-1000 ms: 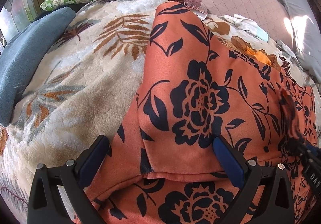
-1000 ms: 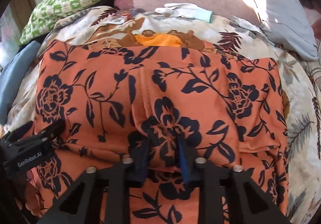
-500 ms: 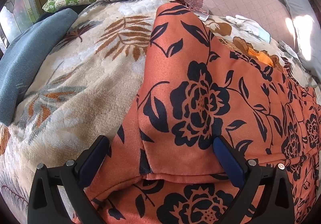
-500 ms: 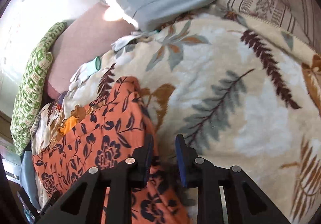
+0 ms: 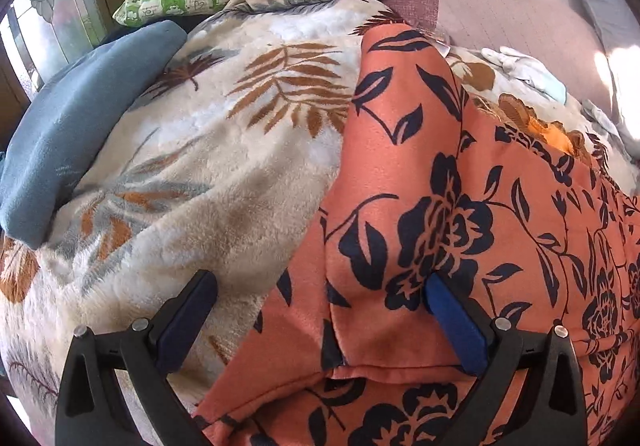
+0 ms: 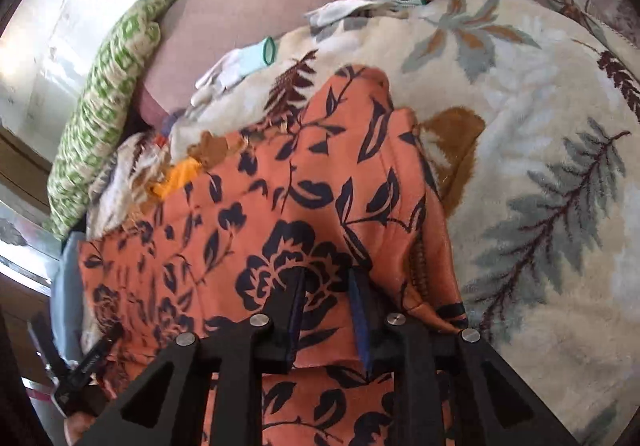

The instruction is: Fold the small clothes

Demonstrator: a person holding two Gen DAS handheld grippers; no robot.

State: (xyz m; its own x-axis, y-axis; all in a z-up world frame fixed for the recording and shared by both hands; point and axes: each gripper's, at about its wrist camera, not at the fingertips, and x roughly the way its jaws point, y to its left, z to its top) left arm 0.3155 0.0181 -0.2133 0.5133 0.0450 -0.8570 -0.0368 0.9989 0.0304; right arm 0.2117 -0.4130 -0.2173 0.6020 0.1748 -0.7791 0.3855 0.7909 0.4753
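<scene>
Orange floral garment (image 5: pixel 460 206) lies on leaf-print blanket (image 5: pixel 208 166) atop bed. L gripper (image 5: pixel 320 310) wide apart, straddling folded hem at garment's left edge. R gripper (image 6: pixel 326 306) nearly together, fabric btwn fingers; true clamp unclear. Garment's long axis runs across, L to R gripper.

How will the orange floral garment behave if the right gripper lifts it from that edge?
Probably floppy: the orange floral garment already creases and drapes over the fleece blanket. Likely light, as the cloth looks thin. It may drag rather than slide, since the blanket looks plush. The right gripper seems narrowed on a fold.
</scene>
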